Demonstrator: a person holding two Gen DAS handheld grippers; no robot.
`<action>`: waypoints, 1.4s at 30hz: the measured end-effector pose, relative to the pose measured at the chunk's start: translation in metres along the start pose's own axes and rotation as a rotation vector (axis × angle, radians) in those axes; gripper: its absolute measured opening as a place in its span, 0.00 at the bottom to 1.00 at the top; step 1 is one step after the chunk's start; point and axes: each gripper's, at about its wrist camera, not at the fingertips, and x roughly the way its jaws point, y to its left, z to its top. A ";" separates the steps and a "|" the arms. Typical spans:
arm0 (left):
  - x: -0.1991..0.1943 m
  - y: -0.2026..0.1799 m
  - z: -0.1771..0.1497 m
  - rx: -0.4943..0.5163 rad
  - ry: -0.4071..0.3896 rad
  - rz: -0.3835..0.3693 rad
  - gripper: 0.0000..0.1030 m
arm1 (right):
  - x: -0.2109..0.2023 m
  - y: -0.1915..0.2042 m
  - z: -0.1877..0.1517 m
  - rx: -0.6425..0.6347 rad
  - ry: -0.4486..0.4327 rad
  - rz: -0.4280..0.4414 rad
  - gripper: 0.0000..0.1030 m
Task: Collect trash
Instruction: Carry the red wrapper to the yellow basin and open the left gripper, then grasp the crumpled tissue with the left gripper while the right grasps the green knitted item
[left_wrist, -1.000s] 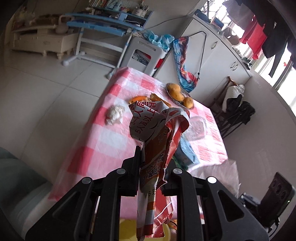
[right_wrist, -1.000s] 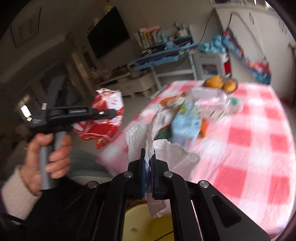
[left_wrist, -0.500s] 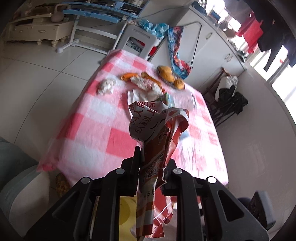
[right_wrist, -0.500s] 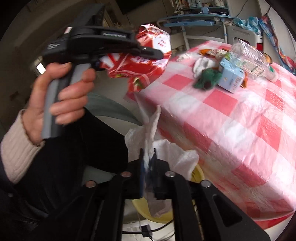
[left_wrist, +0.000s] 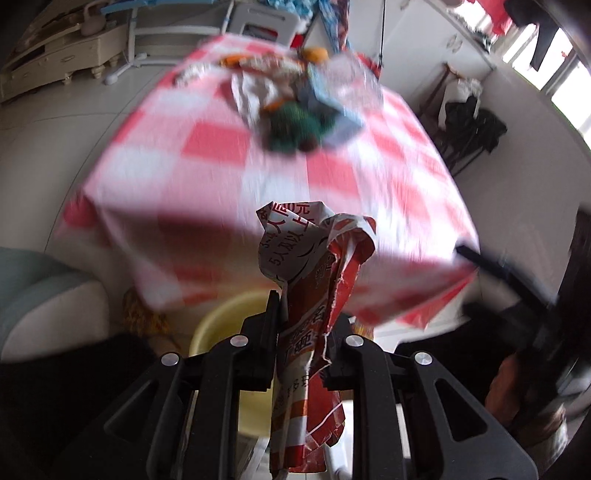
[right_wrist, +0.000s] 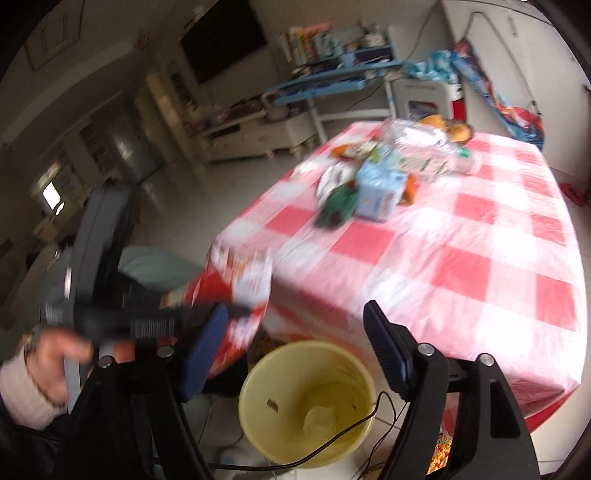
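Crumpled red-and-white snack wrapper stands upright between the pads of the left gripper, clenched on its lower half; long axis runs up the frame, crumpled end pointing toward the table edge, loose tail hanging below the jaws. Only the left wrist view shows this grip clearly. In the right wrist view the same wrapper is a blur at the table corner, w/ the left gripper and the person's hand on its handle at lower left.

Right wrist view alone shows the right gripper: jaws opening wide, nothing between them, above a yellow bin. A white tissue wad lies inside the bin.

Beyond: checked red-and-white tablecloth w/ a blue carton, green crumpled item & clear plastic bottle, all near each other
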 end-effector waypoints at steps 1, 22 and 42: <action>0.002 -0.002 -0.005 0.005 0.016 0.008 0.17 | -0.005 -0.002 -0.001 0.010 -0.007 0.000 0.71; -0.064 0.019 0.084 -0.005 -0.319 0.311 0.67 | 0.021 0.014 0.015 -0.024 -0.021 -0.037 0.68; 0.057 0.092 0.246 -0.079 -0.170 0.401 0.67 | 0.127 -0.004 0.084 -0.116 0.015 -0.158 0.62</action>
